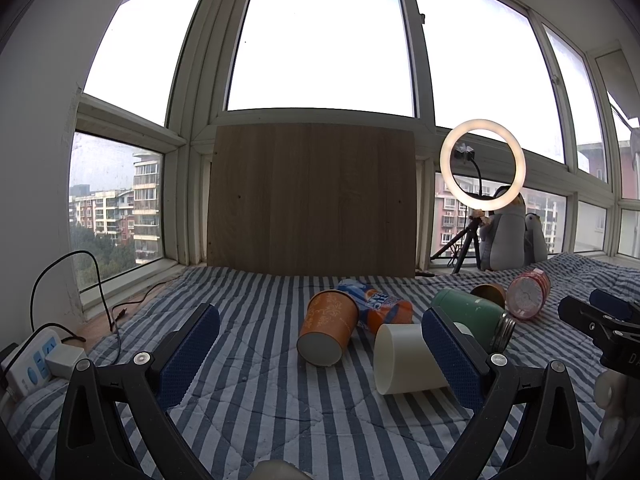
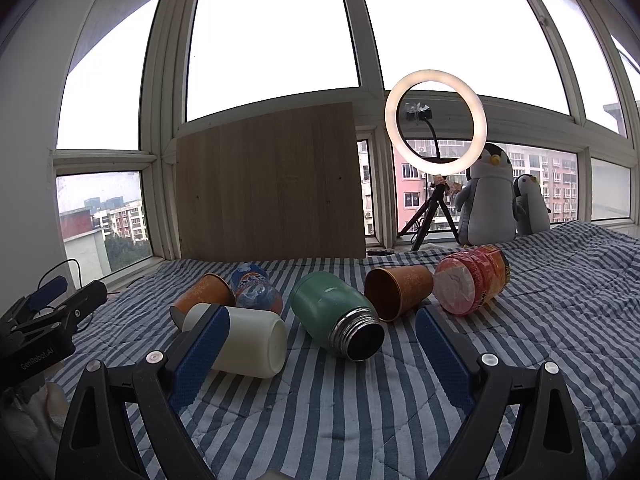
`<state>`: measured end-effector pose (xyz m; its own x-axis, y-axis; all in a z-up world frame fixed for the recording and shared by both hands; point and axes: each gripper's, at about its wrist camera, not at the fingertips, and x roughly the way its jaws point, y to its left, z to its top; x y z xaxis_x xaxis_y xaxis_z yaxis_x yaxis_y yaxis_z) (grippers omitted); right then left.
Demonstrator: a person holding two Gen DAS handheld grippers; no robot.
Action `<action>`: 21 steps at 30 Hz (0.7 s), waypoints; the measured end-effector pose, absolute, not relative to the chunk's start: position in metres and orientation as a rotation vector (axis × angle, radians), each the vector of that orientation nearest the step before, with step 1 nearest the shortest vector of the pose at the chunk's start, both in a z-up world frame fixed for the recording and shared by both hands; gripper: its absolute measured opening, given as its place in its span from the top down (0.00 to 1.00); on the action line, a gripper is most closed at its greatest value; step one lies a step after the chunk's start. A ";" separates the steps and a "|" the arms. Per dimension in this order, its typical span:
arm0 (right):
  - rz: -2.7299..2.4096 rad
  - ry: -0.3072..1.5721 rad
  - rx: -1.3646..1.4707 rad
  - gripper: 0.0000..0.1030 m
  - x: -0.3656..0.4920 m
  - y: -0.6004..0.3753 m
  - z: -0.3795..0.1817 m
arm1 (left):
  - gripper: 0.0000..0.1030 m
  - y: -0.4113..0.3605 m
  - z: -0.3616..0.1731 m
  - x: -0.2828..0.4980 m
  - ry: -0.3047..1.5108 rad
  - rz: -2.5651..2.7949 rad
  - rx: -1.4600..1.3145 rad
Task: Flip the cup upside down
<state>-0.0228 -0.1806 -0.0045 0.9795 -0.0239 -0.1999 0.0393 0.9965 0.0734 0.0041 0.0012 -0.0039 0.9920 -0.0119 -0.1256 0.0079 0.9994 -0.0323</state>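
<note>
The white cup (image 2: 244, 340) lies on its side on the striped blanket (image 2: 360, 408), so it has to be stood on its rim. It is just beside the green bottle (image 2: 334, 312), which also lies tipped over. An orange cup (image 2: 398, 290) lies behind the green bottle. The left gripper (image 1: 320, 354) is wide open and holds nothing. The right gripper (image 2: 322, 354) is wide open too, low and near the green bottle, likely ready to reach in.
</note>
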 end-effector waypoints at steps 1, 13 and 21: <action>-0.032 0.201 0.077 0.11 -0.022 -0.180 -0.005 | 0.00 0.001 -0.004 0.005 0.127 -0.010 -0.031; -0.032 0.206 0.078 0.11 -0.022 -0.180 -0.006 | 0.00 0.001 -0.003 0.005 0.129 -0.009 -0.031; -0.026 0.263 0.079 0.11 -0.010 -0.180 -0.011 | 0.00 -0.002 -0.011 0.003 0.143 -0.021 -0.034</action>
